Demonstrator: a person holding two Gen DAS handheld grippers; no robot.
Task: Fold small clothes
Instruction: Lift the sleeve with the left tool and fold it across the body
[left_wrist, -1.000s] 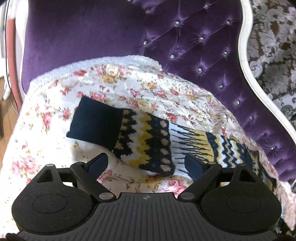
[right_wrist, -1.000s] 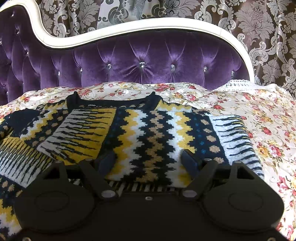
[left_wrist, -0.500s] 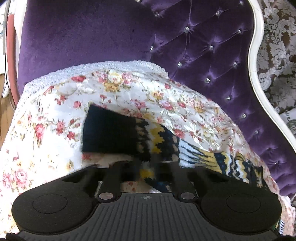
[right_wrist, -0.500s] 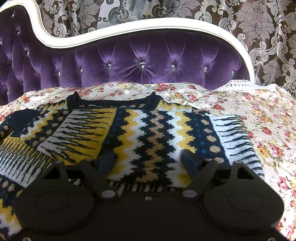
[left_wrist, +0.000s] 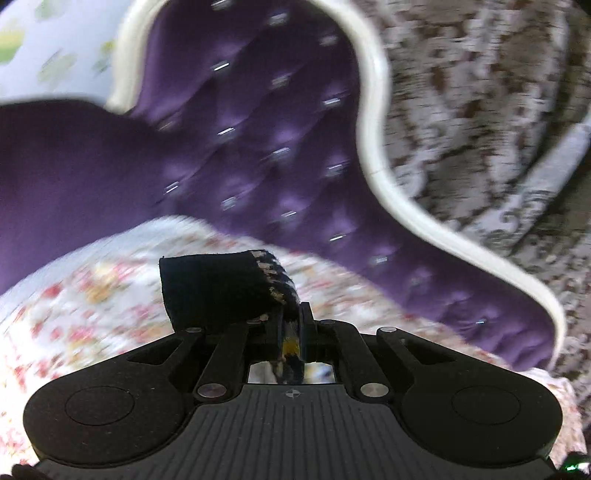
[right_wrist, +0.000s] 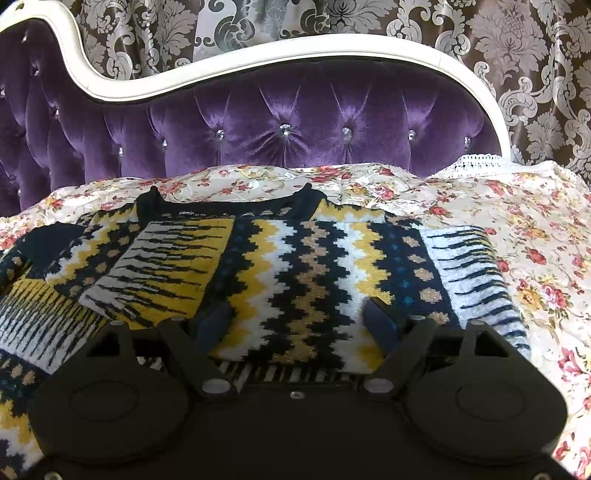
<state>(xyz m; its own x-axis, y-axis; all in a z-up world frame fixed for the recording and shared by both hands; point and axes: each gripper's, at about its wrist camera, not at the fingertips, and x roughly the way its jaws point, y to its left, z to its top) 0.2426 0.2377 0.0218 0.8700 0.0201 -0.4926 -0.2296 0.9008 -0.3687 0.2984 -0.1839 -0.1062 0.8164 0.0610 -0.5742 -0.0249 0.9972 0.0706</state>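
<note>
Sleeve cuff is clamped in left gripper, probably for folding across the sweater. Right gripper hovers, jaws apart, holding nothing.

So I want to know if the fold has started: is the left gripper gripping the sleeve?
Yes, the left gripper has its jaws shut on the sleeve, lifted off the bedspread.

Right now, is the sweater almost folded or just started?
Just started. One sleeve already lies folded across the sweater. The left gripper is shut on the other sleeve's dark cuff, holding it above the floral cover. The right gripper hovers open. That sleeve and the body remain.
</note>
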